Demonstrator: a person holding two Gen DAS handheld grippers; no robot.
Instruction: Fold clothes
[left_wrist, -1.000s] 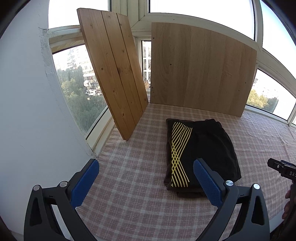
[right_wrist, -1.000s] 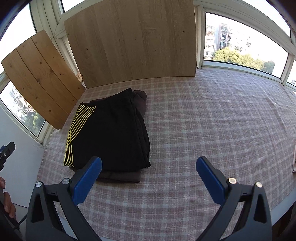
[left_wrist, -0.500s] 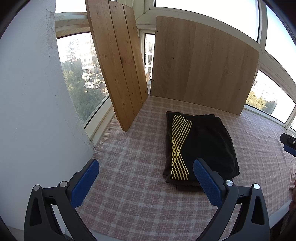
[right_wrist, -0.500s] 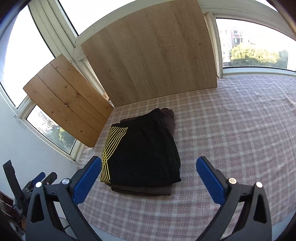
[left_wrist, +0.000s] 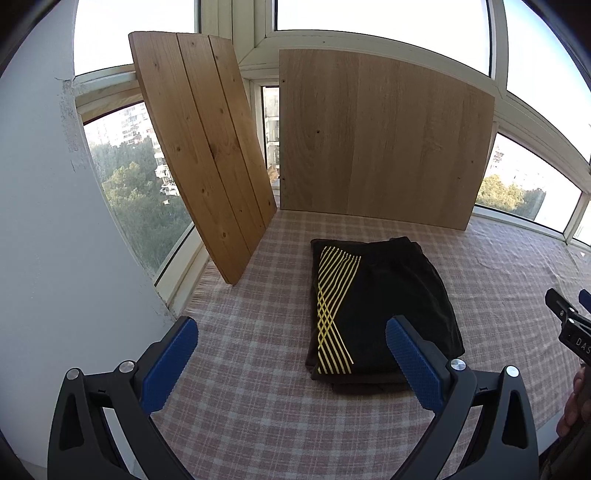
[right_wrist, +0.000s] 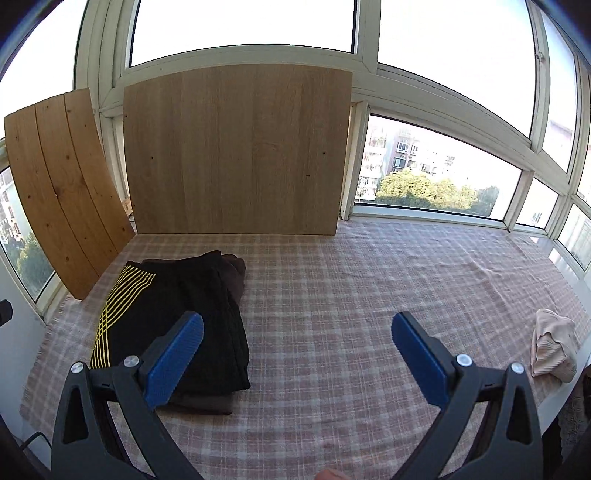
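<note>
Ahead, far right of the right tool (right_wrist: 297, 334), a beige garment (right_wrist: 553, 345) lies unfolded; both tools, including the left tool (left_wrist: 291, 338), gape empty, folded black shorts (right_wrist: 173, 325) at left.

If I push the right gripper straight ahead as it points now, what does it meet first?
Probably the bare checked cloth on the table, beyond the open right gripper. The folded black shorts lie left of that line, though depth is hard to judge.

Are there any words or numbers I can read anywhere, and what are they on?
"DAS": white letters on the black right tool at the edge of the left view; the word is cut off there.
The black shorts carry only yellow stripes, no words.
Nothing else shows any text.
</note>
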